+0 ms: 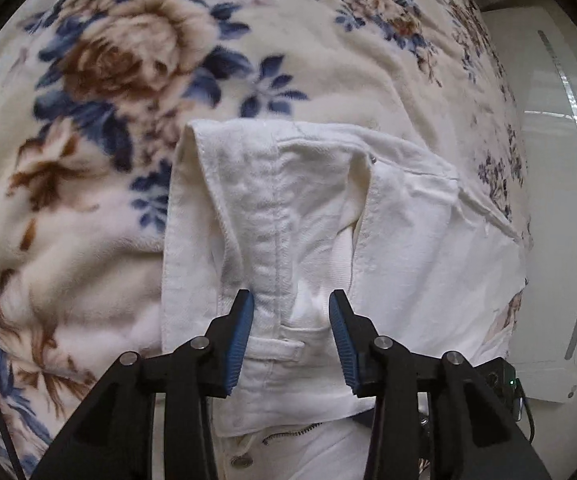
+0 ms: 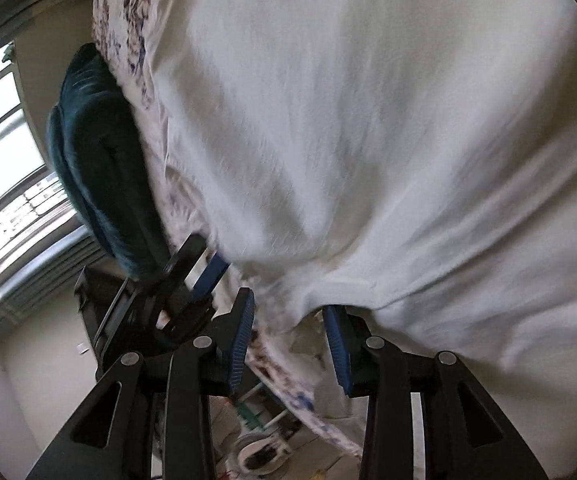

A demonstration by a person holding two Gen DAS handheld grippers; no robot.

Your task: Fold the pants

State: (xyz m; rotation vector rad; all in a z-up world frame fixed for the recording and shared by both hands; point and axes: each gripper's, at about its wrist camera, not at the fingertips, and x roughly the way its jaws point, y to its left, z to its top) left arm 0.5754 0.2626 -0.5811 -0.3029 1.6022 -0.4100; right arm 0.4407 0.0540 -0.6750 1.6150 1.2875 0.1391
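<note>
White pants [image 1: 308, 220] lie folded on a floral blanket [image 1: 128, 60], with the waistband, a belt loop [image 1: 276, 350] and a metal button [image 1: 240, 460] nearest the camera. My left gripper [image 1: 291, 296] hangs over the seat seam, open; the cloth lies under its blue pads [image 1: 240, 340] and neither pad presses on it. In the blurred right wrist view the white pants [image 2: 368, 140] fill most of the frame. My right gripper [image 2: 288, 300] is open at the cloth's lower edge, where a small bunch of fabric sags between the fingertips unpinched. The left gripper's finger [image 2: 192, 264] shows just beyond it.
A white glossy cabinet or appliance [image 1: 548, 240] stands past the blanket's right edge. In the right wrist view a teal cushion [image 2: 100, 168] sits beside the floral blanket [image 2: 128, 20], with a bright window [image 2: 4, 160] behind and clutter on the floor [image 2: 260, 440] below.
</note>
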